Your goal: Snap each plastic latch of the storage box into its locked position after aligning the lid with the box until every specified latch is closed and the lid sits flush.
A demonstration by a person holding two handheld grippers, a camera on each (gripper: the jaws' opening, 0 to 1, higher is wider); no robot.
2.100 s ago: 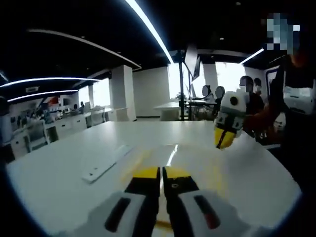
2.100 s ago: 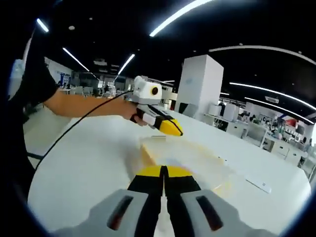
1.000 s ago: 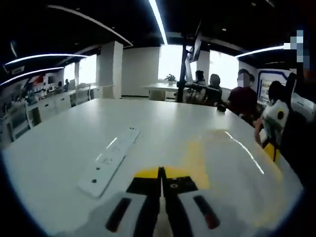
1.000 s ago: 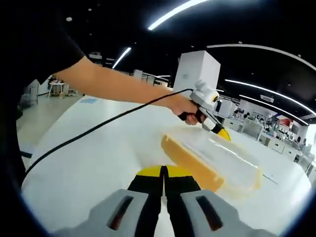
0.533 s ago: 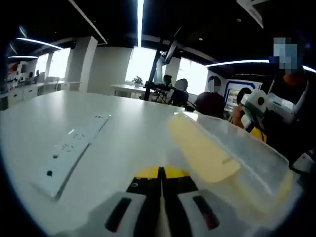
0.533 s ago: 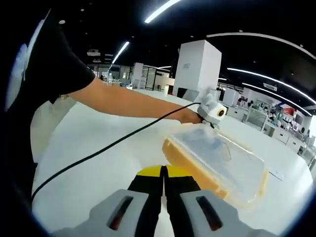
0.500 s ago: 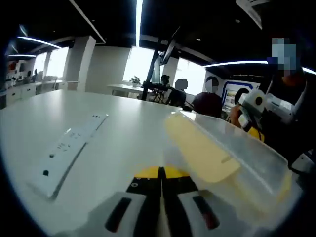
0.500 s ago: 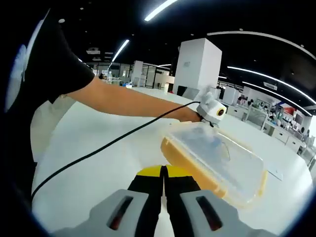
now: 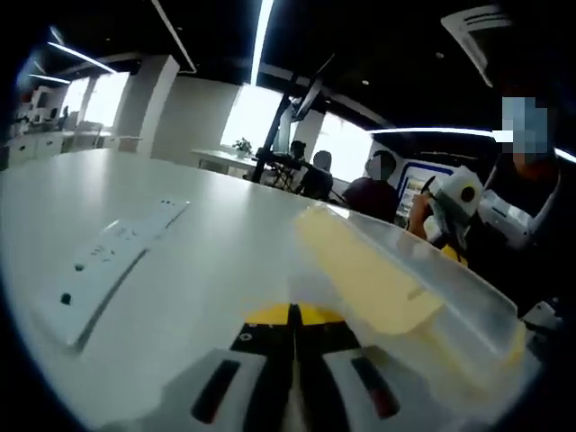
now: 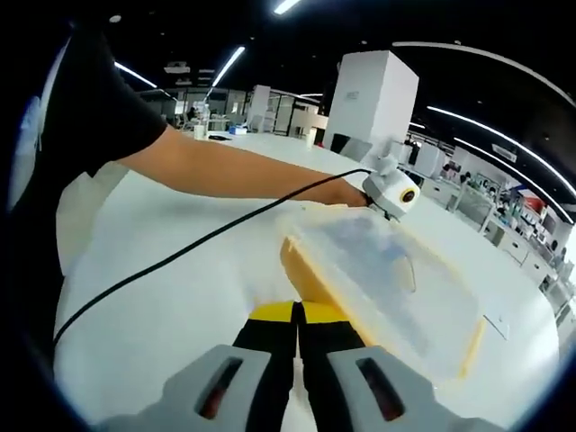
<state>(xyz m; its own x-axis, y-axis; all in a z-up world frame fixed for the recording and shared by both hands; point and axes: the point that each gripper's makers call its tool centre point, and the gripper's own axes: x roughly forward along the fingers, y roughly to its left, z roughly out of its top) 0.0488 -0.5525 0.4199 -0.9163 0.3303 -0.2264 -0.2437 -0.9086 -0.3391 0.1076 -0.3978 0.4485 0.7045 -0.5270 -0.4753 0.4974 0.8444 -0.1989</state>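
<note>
Lying flat on the white tabletop [image 10: 153,297], the storage box [image 10: 396,288] sits just ahead of both tools, its clear lid [image 10: 378,270] resting over a yellow rim with a yellow latch [image 9: 364,270] facing the left tool [image 9: 290,317]. Left tool and right tool [image 10: 298,315] each have their jaws pressed together and empty; the left one also shows at the box's far corner [image 10: 391,193] in the right gripper view. Judged thin, light, springy plastic, likely to skid on the smooth top: brace the lid, press at each latch's free edge; whether this latch is seated is unclear in the blur.
</note>
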